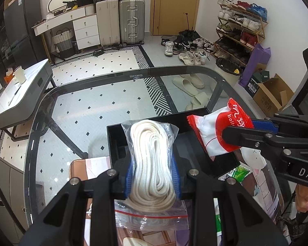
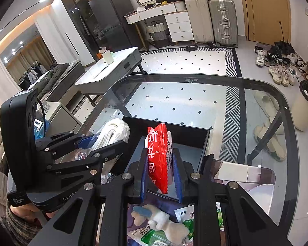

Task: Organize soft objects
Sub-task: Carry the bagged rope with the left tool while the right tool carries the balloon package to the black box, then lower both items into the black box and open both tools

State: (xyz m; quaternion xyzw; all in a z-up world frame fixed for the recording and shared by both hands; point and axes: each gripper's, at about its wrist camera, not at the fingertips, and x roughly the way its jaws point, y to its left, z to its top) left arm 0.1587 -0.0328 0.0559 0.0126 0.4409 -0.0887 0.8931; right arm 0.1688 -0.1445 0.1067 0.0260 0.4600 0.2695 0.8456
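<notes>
Rope first: we counted one clear zip bag of coiled white rope (image 1: 152,160), pinched between the blue pads of the left gripper (image 1: 153,176) and held over the near left corner of the single black tray (image 1: 197,143). The jaws were closed against the bundle, which bulged out above and below the pads. In the right wrist view the same bag (image 2: 113,132) showed just beside the tray's left wall.

We saw one red-and-white packet (image 2: 160,157) clamped edge-on in the right gripper (image 2: 161,176), whose jaws were squeezed tight on it, above the tray's open inside (image 2: 191,153). From the left wrist camera the packet (image 1: 217,131) hung over the tray's right side, apart from the rope bag.

The tray sat on one glass table (image 1: 76,106). Nearer us than the tray, still loose on the table, we counted one small plush toy (image 2: 164,223) and at least two green-and-white sachets (image 2: 184,215), partly hidden by the gripper frame, so the true count was unclear.

Beyond the table, we counted two upright suitcases (image 1: 121,20) by one tan door (image 1: 174,6), and one shoe rack (image 1: 240,28) with many shoes around it.
</notes>
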